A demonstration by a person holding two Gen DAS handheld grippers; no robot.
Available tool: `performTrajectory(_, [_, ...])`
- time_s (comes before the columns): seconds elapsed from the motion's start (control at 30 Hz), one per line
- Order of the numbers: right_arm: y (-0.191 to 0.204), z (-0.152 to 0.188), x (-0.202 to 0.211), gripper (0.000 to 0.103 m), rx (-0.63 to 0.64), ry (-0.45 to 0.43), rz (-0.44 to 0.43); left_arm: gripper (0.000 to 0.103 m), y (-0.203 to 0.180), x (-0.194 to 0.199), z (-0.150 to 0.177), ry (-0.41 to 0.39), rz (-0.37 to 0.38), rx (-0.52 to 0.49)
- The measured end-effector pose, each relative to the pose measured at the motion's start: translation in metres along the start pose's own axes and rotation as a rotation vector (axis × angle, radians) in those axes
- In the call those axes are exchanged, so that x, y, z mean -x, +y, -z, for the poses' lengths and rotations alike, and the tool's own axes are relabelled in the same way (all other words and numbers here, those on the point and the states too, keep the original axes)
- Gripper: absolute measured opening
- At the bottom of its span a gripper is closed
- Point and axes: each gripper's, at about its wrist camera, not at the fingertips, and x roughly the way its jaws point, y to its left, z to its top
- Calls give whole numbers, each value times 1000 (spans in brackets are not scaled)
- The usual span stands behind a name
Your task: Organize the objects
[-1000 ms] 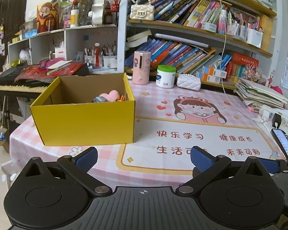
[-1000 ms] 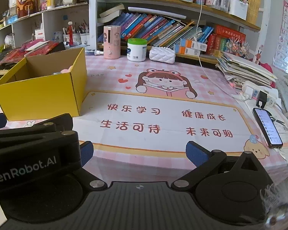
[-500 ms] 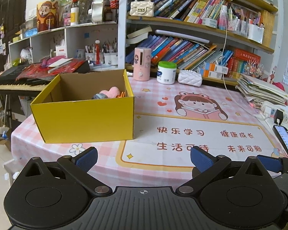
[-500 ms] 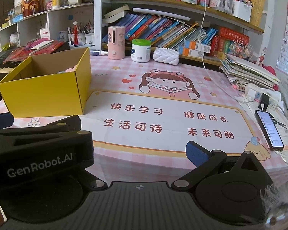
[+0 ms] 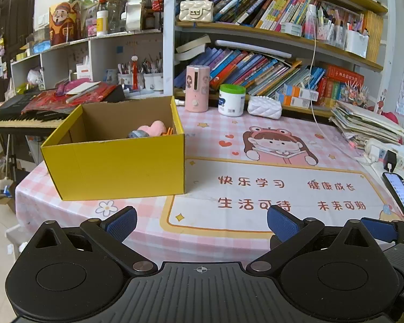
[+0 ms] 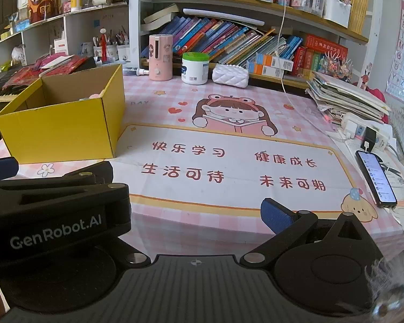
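Note:
A yellow cardboard box stands open on the left of the pink table mat; it also shows in the right wrist view. Inside lie a pink plush toy, a grey-blue item and something orange. My left gripper is open and empty, held back over the near table edge. My right gripper is open and empty too; its left finger is hidden behind the left gripper's body, which lies across the lower left of that view.
At the back stand a pink dispenser, a white jar with a green lid and a white quilted pouch. A phone, a power strip and stacked papers lie on the right. Bookshelves rise behind; a keyboard is at left.
Both grippers have drawn back and risen slightly from the table; the box and mat look a little farther away. Nothing was gripped or released.

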Motion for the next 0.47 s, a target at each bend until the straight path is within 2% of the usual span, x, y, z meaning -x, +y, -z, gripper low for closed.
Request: performTrajectory(0.47, [3,3,-2,103,1,10,-3,103,-1,-2,2,8,-12,-4])
